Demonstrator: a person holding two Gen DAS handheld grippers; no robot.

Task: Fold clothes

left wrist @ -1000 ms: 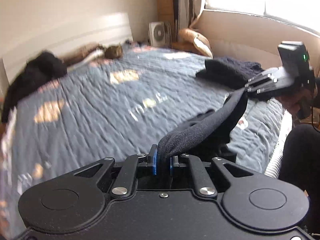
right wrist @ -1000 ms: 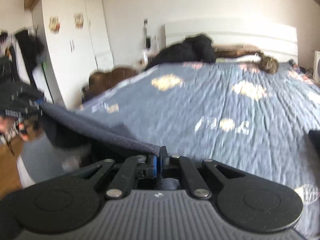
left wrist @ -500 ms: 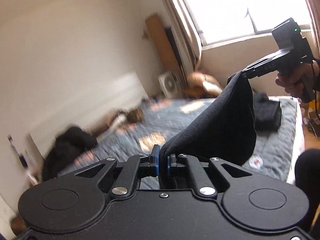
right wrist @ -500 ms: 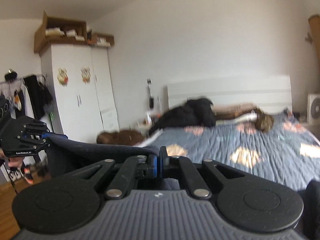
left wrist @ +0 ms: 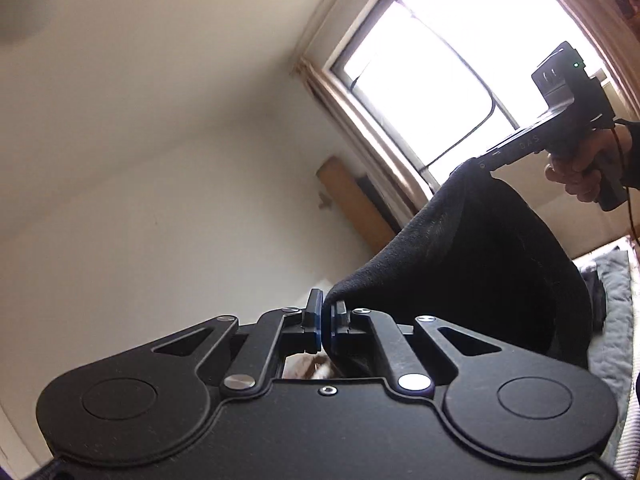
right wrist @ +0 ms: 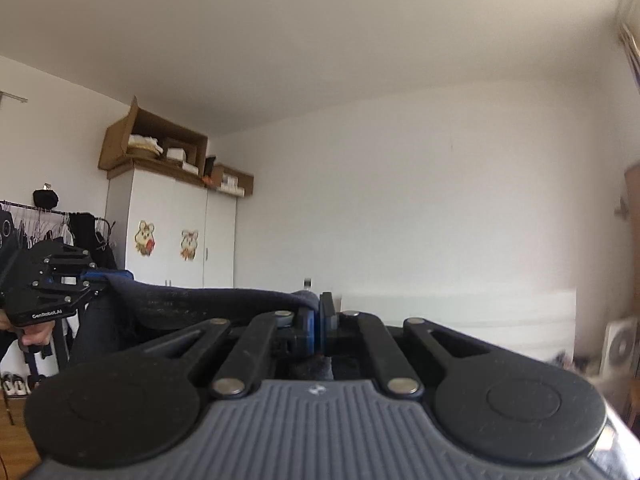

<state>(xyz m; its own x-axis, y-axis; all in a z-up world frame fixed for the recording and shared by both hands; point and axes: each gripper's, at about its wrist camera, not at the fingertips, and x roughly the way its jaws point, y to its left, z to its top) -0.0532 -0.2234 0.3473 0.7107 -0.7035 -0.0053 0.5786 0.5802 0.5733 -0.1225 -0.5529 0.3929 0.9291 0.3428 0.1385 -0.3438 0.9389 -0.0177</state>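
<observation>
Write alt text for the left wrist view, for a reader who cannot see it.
The left tool is shut on one edge of a dark garment, which stretches up and right to the right tool, held by a hand. The camera tilts upward at a pale wall and bright window; a strip of the bed shows at right.

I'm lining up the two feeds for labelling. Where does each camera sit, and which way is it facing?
Left wrist: sits on the left gripper, tilted up at the window and wall; the right hand shows.
Right wrist: sits on the right gripper, facing the wardrobe and wall; fingers of the other hand show at the left edge.
Shared: the dark garment, pinched by both grippers and spanning between them; each view shows the opposite gripper.
</observation>
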